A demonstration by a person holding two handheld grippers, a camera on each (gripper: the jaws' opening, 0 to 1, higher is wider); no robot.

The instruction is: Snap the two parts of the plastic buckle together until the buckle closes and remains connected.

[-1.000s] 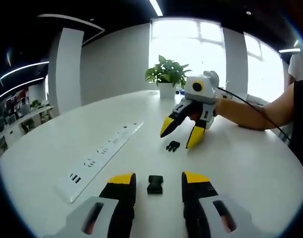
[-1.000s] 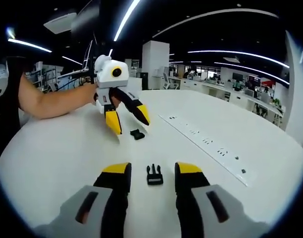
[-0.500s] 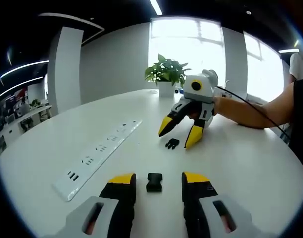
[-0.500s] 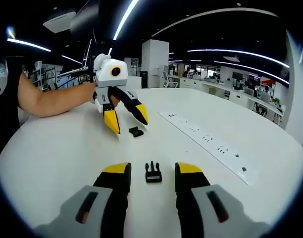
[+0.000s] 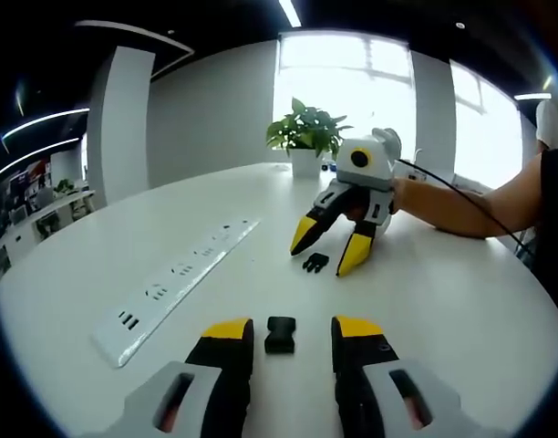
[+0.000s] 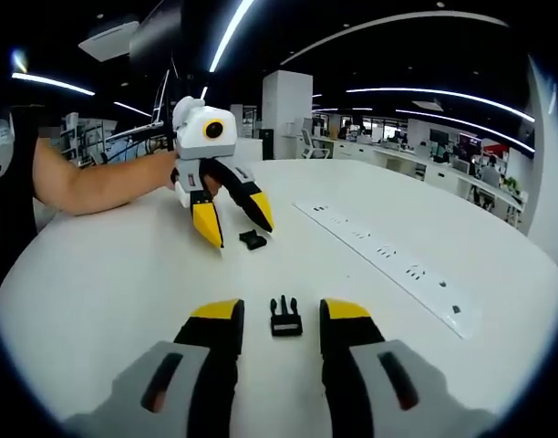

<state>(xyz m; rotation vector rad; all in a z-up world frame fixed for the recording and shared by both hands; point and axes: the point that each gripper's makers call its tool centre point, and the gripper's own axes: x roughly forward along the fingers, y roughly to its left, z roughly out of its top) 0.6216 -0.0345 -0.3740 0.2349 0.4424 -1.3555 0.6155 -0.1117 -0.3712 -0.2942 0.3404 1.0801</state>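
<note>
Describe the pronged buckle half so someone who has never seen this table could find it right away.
Start at the round white table with the long white power strip. The pronged buckle piece lies flat between the right gripper's open yellow-tipped jaws. Unlike the boxy socket piece, it ends in prongs.

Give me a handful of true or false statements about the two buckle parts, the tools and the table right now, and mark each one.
1. The two buckle halves are already snapped together. False: the socket half and the pronged half lie apart on the white table.
2. The left tool is open with the socket half lying between its jaws. True.
3. The right tool has lifted the pronged half off the table. False: that half lies on the table between open jaws.
4. A white power strip lies on the table. True.
5. A potted plant stands on the table. True.
</note>
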